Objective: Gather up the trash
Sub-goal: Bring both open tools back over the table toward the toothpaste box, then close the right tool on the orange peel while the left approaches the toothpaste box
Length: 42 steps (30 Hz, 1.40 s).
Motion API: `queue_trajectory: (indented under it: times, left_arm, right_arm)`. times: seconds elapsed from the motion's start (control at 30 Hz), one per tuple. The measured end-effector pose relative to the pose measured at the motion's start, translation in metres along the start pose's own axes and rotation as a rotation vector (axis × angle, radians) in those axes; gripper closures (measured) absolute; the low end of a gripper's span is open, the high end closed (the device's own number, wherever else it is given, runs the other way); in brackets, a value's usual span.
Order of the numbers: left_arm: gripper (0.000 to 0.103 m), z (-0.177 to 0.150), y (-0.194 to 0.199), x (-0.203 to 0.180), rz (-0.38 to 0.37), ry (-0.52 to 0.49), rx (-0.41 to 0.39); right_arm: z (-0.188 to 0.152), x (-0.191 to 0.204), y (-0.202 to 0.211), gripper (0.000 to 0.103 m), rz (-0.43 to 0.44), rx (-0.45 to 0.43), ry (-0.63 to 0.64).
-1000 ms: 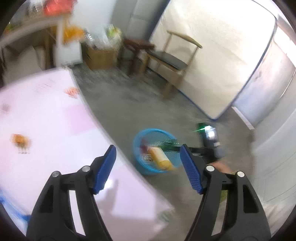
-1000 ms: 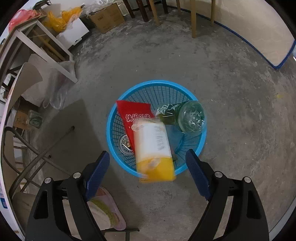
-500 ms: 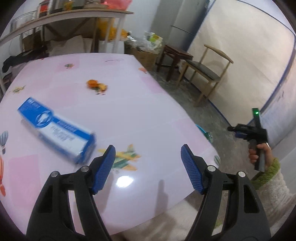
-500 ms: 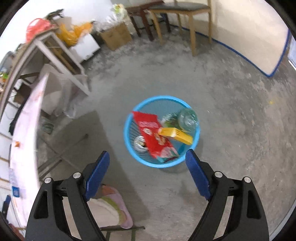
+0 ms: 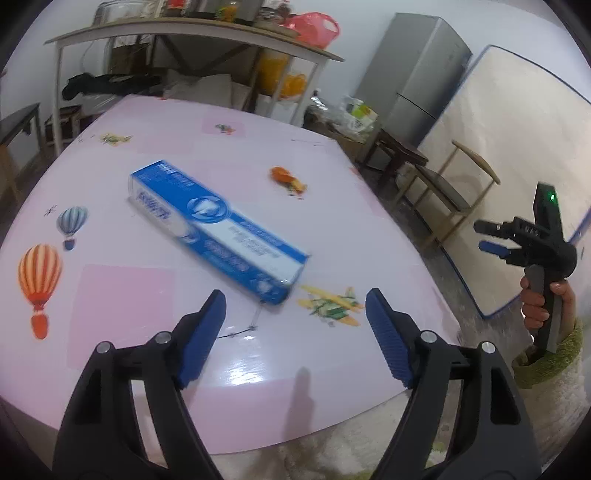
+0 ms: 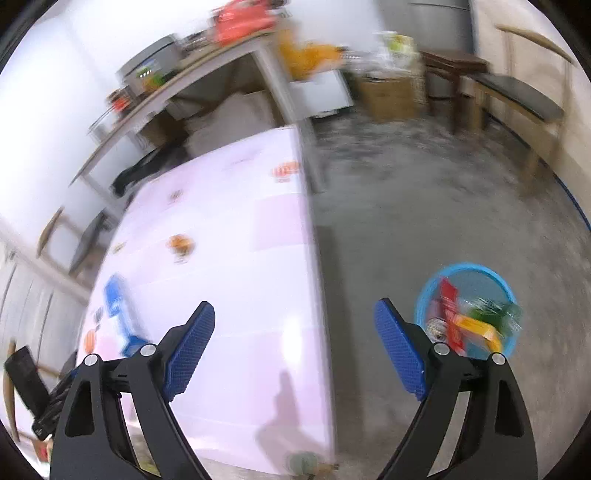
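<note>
A long blue and white carton (image 5: 218, 229) lies flat on the pink table (image 5: 332, 221), just beyond my left gripper (image 5: 295, 334). That gripper's jaws are opening, with nothing between them. My right gripper (image 6: 295, 350) hangs over the table's edge, its jaws opening too and empty. It also shows in the left wrist view (image 5: 491, 238), held by a hand off the table's right side. The blue basket (image 6: 424, 306) stands on the floor at the right and holds a red packet (image 6: 448, 306), a yellow pack and a green bottle. The carton (image 6: 118, 314) appears blurred at the left.
A small orange scrap (image 5: 286, 177) lies further back on the table. Behind stand a shelf table (image 5: 184, 33), a grey fridge (image 5: 417, 77), a wooden chair (image 5: 454, 192), a leaning mattress (image 5: 517, 129) and cardboard boxes (image 6: 388, 96). The concrete floor (image 6: 424, 206) lies between table and chair.
The yellow pack dropped from between my right gripper's jaws into the basket. That gripper then rose and swung toward the table. My left gripper swung from the basket to over the carton.
</note>
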State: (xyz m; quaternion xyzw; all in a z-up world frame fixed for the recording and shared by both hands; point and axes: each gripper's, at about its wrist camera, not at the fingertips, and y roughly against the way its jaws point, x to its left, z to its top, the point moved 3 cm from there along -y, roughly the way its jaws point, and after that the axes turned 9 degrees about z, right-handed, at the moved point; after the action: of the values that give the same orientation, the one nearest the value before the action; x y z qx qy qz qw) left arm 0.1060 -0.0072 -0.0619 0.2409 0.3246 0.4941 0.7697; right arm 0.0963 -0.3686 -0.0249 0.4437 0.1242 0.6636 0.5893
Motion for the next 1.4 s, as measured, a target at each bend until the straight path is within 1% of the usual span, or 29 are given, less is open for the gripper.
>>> queue_trajectory:
  times: [0.13, 0.3, 0.43, 0.6, 0.63, 0.7, 0.77, 0.83, 0.87, 0.97, 1.1, 1.17, 1.2, 1.23, 1.27, 1.3, 1.33, 1.37, 1.4]
  left_arm:
    - [0.026, -0.005, 0.002, 0.018, 0.004, 0.037, 0.008]
    - [0.024, -0.008, 0.0, 0.031, 0.009, 0.042, 0.01]
    - [0.024, -0.008, -0.004, 0.042, 0.008, 0.056, 0.009]
    - [0.024, -0.008, -0.008, 0.058, 0.003, 0.08, 0.013]
    - [0.024, -0.007, -0.009, 0.06, 0.0, 0.086, 0.013]
    - [0.024, -0.005, -0.01, 0.065, -0.007, 0.097, 0.012]
    - [0.024, -0.003, -0.01, 0.071, -0.018, 0.115, 0.009]
    - [0.024, -0.003, -0.009, 0.077, -0.033, 0.142, 0.006]
    - [0.024, -0.002, -0.008, 0.083, -0.042, 0.164, 0.004]
    - [0.024, 0.0, -0.007, 0.093, -0.043, 0.187, -0.001]
    - [0.024, 0.006, -0.009, 0.105, -0.064, 0.229, -0.003]
    - [0.024, 0.01, -0.01, 0.109, -0.079, 0.256, -0.005]
    - [0.024, 0.013, -0.011, 0.111, -0.084, 0.268, -0.008]
    - [0.024, 0.015, -0.011, 0.113, -0.089, 0.278, -0.012]
    - [0.024, 0.017, -0.012, 0.115, -0.091, 0.284, -0.015]
    - [0.024, 0.019, -0.011, 0.116, -0.09, 0.291, -0.017]
    - [0.024, 0.018, -0.011, 0.117, -0.088, 0.295, -0.019]
    - [0.024, 0.019, -0.01, 0.118, -0.087, 0.299, -0.021]
    - [0.024, 0.02, -0.011, 0.118, -0.087, 0.301, -0.02]
  right_arm:
    - [0.007, 0.052, -0.031, 0.017, 0.055, 0.06, 0.085]
    - [0.012, 0.101, -0.065, 0.017, 0.096, 0.123, 0.149]
    - [0.009, 0.144, -0.101, 0.017, 0.195, 0.205, 0.207]
    - [-0.001, 0.183, -0.142, 0.018, 0.278, 0.307, 0.238]
    - [-0.003, 0.187, -0.147, 0.018, 0.286, 0.32, 0.236]
    - [-0.007, 0.194, -0.164, 0.022, 0.314, 0.369, 0.205]
    - [-0.012, 0.192, -0.178, 0.03, 0.353, 0.423, 0.135]
    - [-0.022, 0.184, -0.192, 0.037, 0.411, 0.491, 0.029]
    - [-0.026, 0.182, -0.196, 0.039, 0.423, 0.508, 0.004]
    - [-0.035, 0.177, -0.197, 0.039, 0.417, 0.511, -0.007]
    - [-0.045, 0.178, -0.194, 0.039, 0.471, 0.544, -0.037]
    - [-0.057, 0.183, -0.195, 0.039, 0.531, 0.595, -0.066]
    - [-0.065, 0.188, -0.195, 0.039, 0.589, 0.635, -0.089]
    - [-0.073, 0.192, -0.194, 0.039, 0.664, 0.673, -0.12]
    - [-0.075, 0.194, -0.194, 0.039, 0.705, 0.69, -0.141]
    - [-0.076, 0.192, -0.191, 0.039, 0.723, 0.692, -0.155]
    - [-0.071, 0.189, -0.188, 0.039, 0.7, 0.663, -0.141]
    - [-0.062, 0.185, -0.185, 0.039, 0.659, 0.621, -0.115]
    - [-0.048, 0.178, -0.18, 0.039, 0.588, 0.555, -0.081]
